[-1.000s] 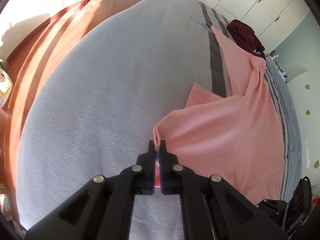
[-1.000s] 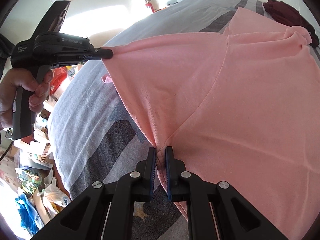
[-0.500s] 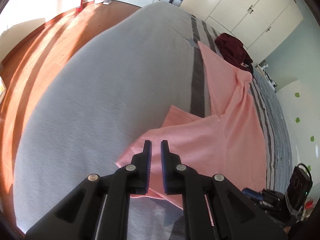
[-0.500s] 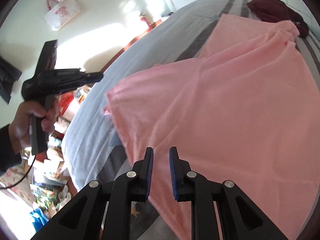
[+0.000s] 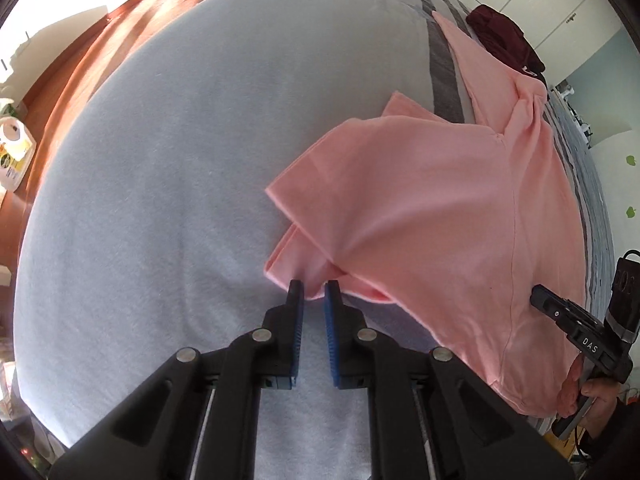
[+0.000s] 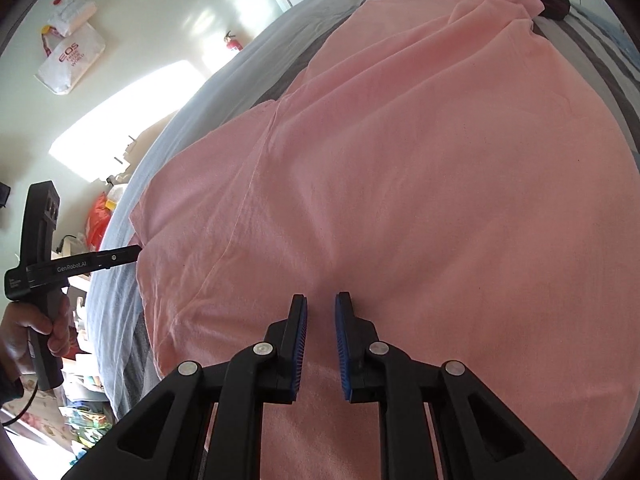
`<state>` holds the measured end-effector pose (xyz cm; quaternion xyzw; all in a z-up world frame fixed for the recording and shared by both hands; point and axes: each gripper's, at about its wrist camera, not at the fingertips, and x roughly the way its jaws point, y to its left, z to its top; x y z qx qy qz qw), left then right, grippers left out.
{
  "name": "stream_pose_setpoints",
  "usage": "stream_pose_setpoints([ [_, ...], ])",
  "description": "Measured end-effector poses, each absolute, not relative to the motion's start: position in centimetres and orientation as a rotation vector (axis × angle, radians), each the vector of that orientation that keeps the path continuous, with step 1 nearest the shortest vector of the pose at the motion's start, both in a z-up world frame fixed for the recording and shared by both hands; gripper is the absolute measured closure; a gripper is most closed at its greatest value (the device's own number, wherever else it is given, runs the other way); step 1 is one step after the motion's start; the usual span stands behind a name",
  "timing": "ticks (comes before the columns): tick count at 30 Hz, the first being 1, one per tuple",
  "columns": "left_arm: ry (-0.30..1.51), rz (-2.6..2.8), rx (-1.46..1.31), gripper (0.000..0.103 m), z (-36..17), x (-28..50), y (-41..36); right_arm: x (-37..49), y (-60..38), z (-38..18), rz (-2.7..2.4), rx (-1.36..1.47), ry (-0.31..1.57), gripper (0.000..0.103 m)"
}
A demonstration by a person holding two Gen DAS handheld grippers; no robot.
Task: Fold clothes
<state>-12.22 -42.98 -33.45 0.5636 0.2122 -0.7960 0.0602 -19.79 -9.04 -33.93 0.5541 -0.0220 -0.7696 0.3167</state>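
A pink garment (image 5: 420,208) lies spread on the grey bed cover (image 5: 180,160), its near-left corner folded over in loose layers. My left gripper (image 5: 314,292) hangs at that corner. Its jaws are opening, and a bit of pink hem lies loose between the tips with the pads not pressing it. In the right wrist view the garment (image 6: 400,160) fills the frame. My right gripper (image 6: 321,304) hovers just over it, open with nothing pinched. The left gripper (image 6: 120,258), held in a hand, shows at the cloth's left edge, and the right gripper (image 5: 540,294) at the lower right.
A maroon garment (image 5: 500,36) lies bunched at the far end of the bed, beyond the pink one. White wardrobe doors (image 5: 560,0) stand behind it. Wooden floor (image 5: 80,60) runs along the bed's left side. Bags and clutter (image 6: 96,216) crowd the floor by the near corner.
Both grippers were shut on the pink garment and holding it up stretched between them. They have let go, and the cloth now lies slack on the bed with both grippers lower, close over it.
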Motion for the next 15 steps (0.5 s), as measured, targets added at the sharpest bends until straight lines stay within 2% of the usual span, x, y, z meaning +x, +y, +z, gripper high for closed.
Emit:
stream_pose_setpoints([
  [3, 0.698, -2.425, 1.641, 0.094, -32.3, -11.4, -43.0, -19.9, -9.1, -34.0, -2.017, 1.460, -0.067, 0.090],
  [7, 0.753, -2.529, 1.585, 0.082, -31.1, -12.5, -41.7, -20.0, -9.1, -34.2, -2.006, 1.460, -0.066, 0.090],
  [9, 0.752, -2.535, 1.642, 0.080, -31.9, -13.5, -40.7, -20.1, -9.3, -34.3, -2.000, 1.458, -0.057, 0.090],
  [15, 0.486, -2.536, 1.829, 0.079, -34.1, -12.0, -38.1, -20.4, -8.9, -34.3, -1.980, 1.459, -0.041, 0.090],
])
